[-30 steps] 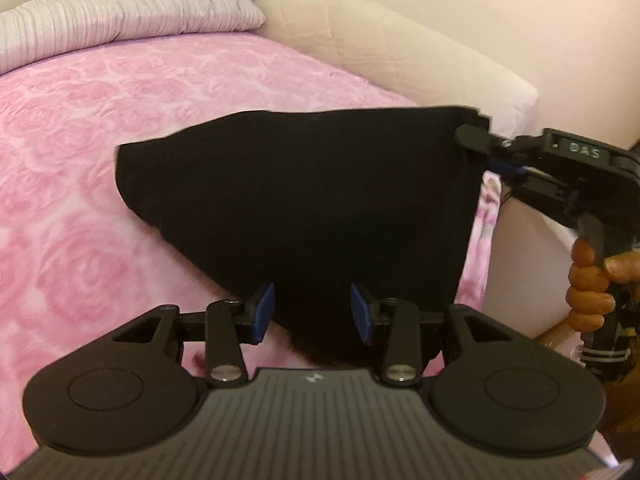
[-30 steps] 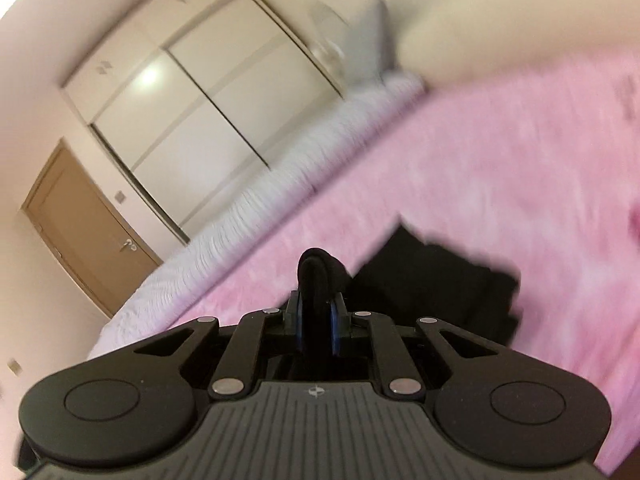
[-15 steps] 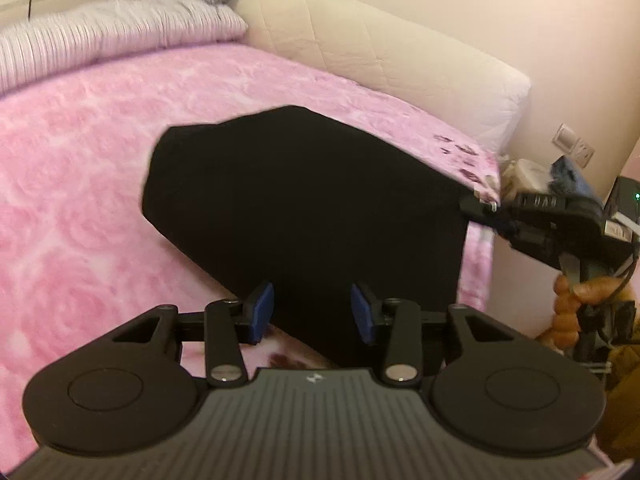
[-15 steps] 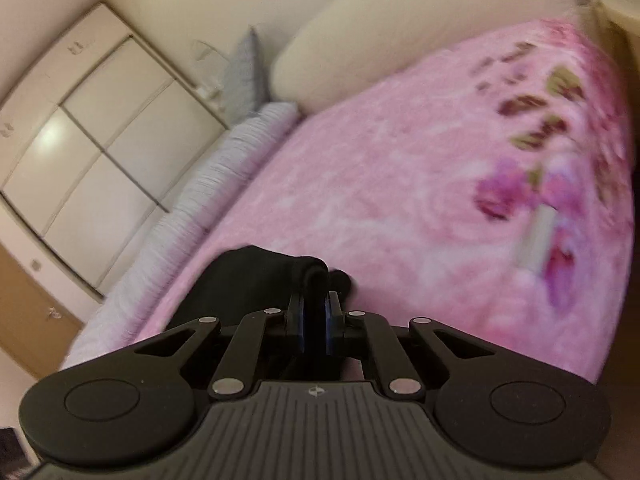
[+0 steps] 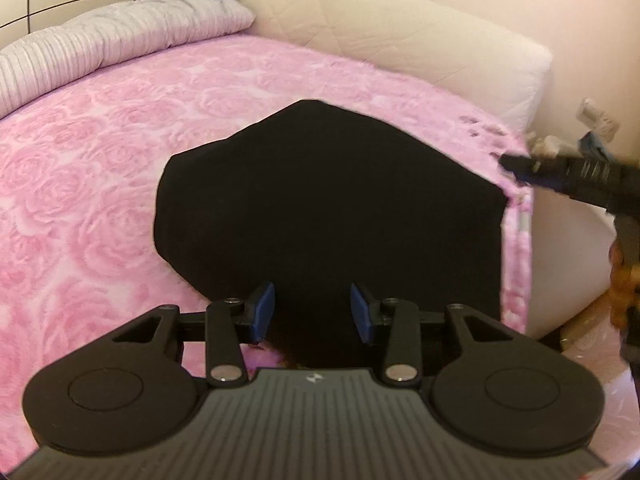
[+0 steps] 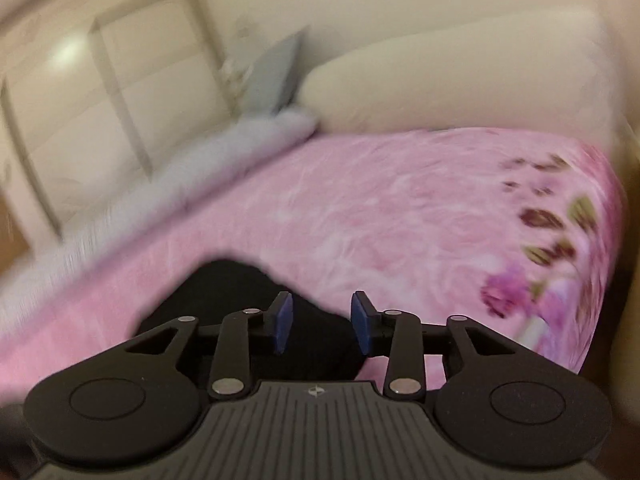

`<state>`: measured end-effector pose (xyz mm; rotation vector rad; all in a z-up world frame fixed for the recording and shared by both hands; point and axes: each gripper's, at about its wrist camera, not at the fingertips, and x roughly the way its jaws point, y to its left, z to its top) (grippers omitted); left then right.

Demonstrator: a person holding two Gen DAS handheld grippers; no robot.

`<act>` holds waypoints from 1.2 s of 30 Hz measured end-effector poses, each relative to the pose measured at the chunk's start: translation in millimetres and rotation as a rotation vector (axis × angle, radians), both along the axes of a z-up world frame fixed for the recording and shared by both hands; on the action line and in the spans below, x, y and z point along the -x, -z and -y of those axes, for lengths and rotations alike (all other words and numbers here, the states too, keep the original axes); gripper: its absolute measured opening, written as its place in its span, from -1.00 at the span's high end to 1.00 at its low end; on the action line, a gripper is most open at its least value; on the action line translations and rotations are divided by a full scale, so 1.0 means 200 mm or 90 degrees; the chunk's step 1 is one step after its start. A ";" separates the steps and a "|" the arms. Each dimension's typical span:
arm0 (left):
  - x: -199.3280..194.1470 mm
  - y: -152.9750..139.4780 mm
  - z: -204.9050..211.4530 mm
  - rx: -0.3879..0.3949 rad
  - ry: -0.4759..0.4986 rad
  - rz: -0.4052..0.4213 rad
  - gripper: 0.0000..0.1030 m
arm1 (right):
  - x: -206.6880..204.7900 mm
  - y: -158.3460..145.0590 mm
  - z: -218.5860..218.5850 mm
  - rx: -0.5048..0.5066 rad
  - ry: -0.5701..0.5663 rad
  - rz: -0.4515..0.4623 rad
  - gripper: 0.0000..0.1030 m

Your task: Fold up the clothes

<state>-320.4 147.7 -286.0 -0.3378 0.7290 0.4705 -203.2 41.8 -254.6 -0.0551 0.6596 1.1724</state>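
Black cloth (image 5: 328, 208) flat on bed (image 5: 100, 168), long axis left to right. Left hand-held gripper (image 5: 312, 312) released over near edge, nearer. Right hand-held gripper (image 6: 320, 322) opening, nothing pinched, beside right corner.

The garment (image 5: 328, 208) lies on the bed (image 5: 100, 168) ahead of the left gripper (image 5: 312, 312); the pillow (image 5: 400, 44) lies beyond it.

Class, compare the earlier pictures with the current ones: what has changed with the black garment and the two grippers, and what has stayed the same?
The right gripper has let go of the black garment; its jaws are opening. The garment, held up before, now lies on the pink bedspread. The left gripper stays open.
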 end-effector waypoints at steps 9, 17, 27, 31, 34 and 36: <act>-0.13 0.03 -0.07 -0.014 0.000 -0.063 0.30 | -0.03 0.26 -0.11 0.121 0.007 0.009 0.24; -0.12 0.02 -0.06 -0.023 -0.001 -0.069 0.30 | 0.05 0.12 -0.02 0.093 0.021 0.032 0.21; 0.15 -0.03 0.15 -0.001 -0.045 -0.083 0.31 | 0.55 0.20 0.08 0.167 -0.113 0.082 0.29; 0.34 -0.09 0.30 0.002 -0.077 -0.089 0.31 | 0.52 0.17 0.19 0.154 -0.075 0.008 0.28; 0.48 -0.16 0.43 -0.001 -0.102 -0.075 0.31 | 0.51 0.07 0.32 0.114 -0.057 -0.025 0.28; 0.57 -0.21 0.50 0.001 -0.116 -0.055 0.31 | 0.52 0.02 0.42 0.090 -0.045 -0.047 0.25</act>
